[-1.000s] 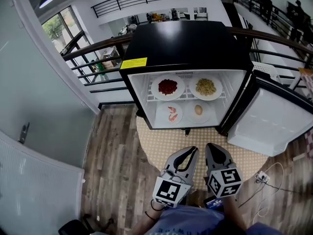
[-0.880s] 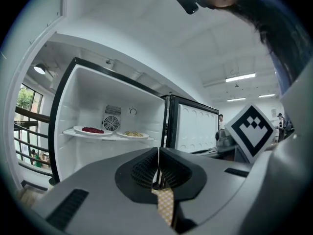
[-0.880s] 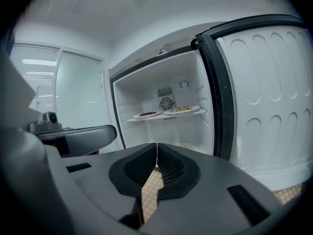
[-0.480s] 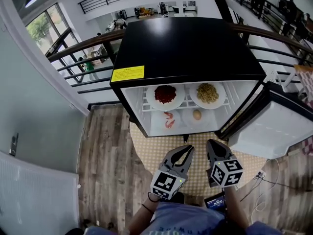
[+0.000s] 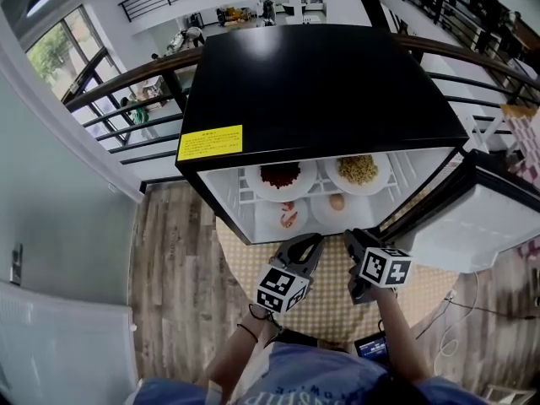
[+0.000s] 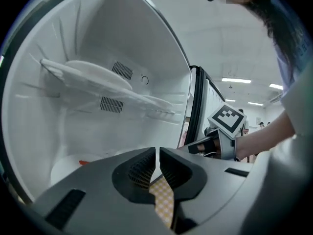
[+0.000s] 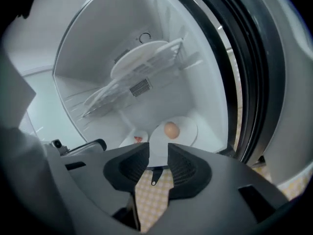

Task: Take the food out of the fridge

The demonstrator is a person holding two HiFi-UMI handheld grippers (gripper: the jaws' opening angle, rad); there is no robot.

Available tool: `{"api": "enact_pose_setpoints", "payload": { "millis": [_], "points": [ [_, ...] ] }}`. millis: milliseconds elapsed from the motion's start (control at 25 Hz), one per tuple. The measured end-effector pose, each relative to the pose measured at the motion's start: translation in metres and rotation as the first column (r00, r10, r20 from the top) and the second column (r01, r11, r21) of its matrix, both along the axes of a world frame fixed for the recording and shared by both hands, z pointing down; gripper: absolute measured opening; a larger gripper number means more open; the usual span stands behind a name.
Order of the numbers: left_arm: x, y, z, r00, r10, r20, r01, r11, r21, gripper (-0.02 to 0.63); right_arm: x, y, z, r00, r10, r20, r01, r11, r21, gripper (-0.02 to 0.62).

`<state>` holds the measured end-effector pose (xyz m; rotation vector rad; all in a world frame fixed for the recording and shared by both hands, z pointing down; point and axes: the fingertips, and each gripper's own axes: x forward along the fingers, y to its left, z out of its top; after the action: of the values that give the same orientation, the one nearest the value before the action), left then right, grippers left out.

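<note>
A black mini fridge [image 5: 321,83] stands open. Its wire shelf holds a plate of red food [image 5: 280,175] and a plate of noodles [image 5: 358,170]. On the fridge floor lie a plate with shrimp [image 5: 288,214] and a plate with an egg-like piece [image 5: 337,202]. My left gripper [image 5: 314,241] is shut and empty, just in front of the lower opening, with the shrimp plate [image 6: 66,166] ahead of it. My right gripper [image 5: 353,238] is beside it; its jaws have just been opening, with nothing between them. The egg [image 7: 171,129] lies beyond the right gripper [image 7: 158,153].
The fridge door [image 5: 481,226] hangs open at the right. The fridge stands on a round woven mat [image 5: 329,298] over wood flooring. A cable and socket [image 5: 460,304] lie right of the mat. A white panel [image 5: 59,344] fills the lower left, and a railing [image 5: 126,83] runs behind the fridge.
Both grippers have moved forward and down to the fridge's lower opening. The right gripper's jaws have parted; the left stays shut. The fridge now looks closer.
</note>
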<state>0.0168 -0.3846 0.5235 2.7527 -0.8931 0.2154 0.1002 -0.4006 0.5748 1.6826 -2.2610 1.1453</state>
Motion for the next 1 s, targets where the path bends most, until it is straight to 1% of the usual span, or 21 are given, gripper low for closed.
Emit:
{"api": "enact_pose_setpoints", "payload": {
  "millis": [40,120,160,240,320,400,520,600,640,680,800,920,1000],
  "points": [
    [0.002,-0.004,0.005,1.000,0.008,-0.003,-0.008,1.000,-0.020,0.020,0.002,-0.002,0.005,0.999,0.020,0.026,-0.020,1.000,-0.016,0.118],
    [0.005,-0.010,0.015,1.000,0.020,0.002,-0.020,0.998,-0.051,0.021,0.006,-0.008,0.017,0.998,0.054,0.034,-0.052,0.998,-0.042,0.127],
    [0.006,-0.012,0.020,1.000,0.027,0.009,-0.026,0.998,-0.064,0.032,0.008,-0.011,0.024,0.998,0.066,0.016,-0.065,0.996,-0.054,0.135],
    [0.009,-0.014,0.029,0.999,0.047,0.027,-0.044,0.995,-0.084,0.084,0.014,-0.018,0.035,0.995,0.088,-0.037,-0.091,0.993,-0.073,0.154],
    [0.012,-0.013,0.035,0.997,0.064,0.041,-0.060,0.994,-0.092,0.097,0.019,-0.025,0.042,0.991,0.121,-0.057,-0.126,0.988,-0.093,0.163],
    [0.013,-0.010,0.038,0.996,0.074,0.050,-0.069,0.993,-0.094,0.097,0.022,-0.032,0.049,0.986,0.167,-0.016,-0.168,0.978,-0.123,0.169],
    [0.012,-0.007,0.041,0.995,0.079,0.061,-0.073,0.993,-0.098,0.097,0.026,-0.040,0.059,0.967,0.252,0.044,-0.241,0.956,-0.168,0.169],
    [0.010,-0.006,0.042,0.995,0.079,0.068,-0.072,0.993,-0.098,0.097,0.031,-0.042,0.063,0.954,0.298,0.038,-0.287,0.939,-0.188,0.169],
    [0.009,-0.006,0.042,0.994,0.079,0.073,-0.072,0.993,-0.095,0.097,0.033,-0.042,0.065,0.950,0.311,0.025,-0.301,0.934,-0.192,0.156],
    [0.009,-0.006,0.042,0.994,0.079,0.079,-0.072,0.993,-0.090,0.097,0.034,-0.042,0.065,0.949,0.314,0.009,-0.307,0.933,-0.190,0.147],
    [0.005,-0.004,0.040,0.994,0.074,0.085,-0.067,0.995,-0.080,0.097,0.032,-0.043,0.065,0.955,0.294,-0.031,-0.295,0.940,-0.171,0.133],
    [0.000,-0.003,0.040,0.995,0.059,0.080,-0.052,0.995,-0.088,0.097,0.032,-0.044,0.065,0.954,0.300,-0.020,-0.298,0.937,-0.181,0.109],
    [-0.004,-0.002,0.044,0.995,0.046,0.090,-0.038,0.995,-0.096,0.097,0.033,-0.043,0.064,0.953,0.304,-0.004,-0.299,0.935,-0.189,0.098]
  ]
}}
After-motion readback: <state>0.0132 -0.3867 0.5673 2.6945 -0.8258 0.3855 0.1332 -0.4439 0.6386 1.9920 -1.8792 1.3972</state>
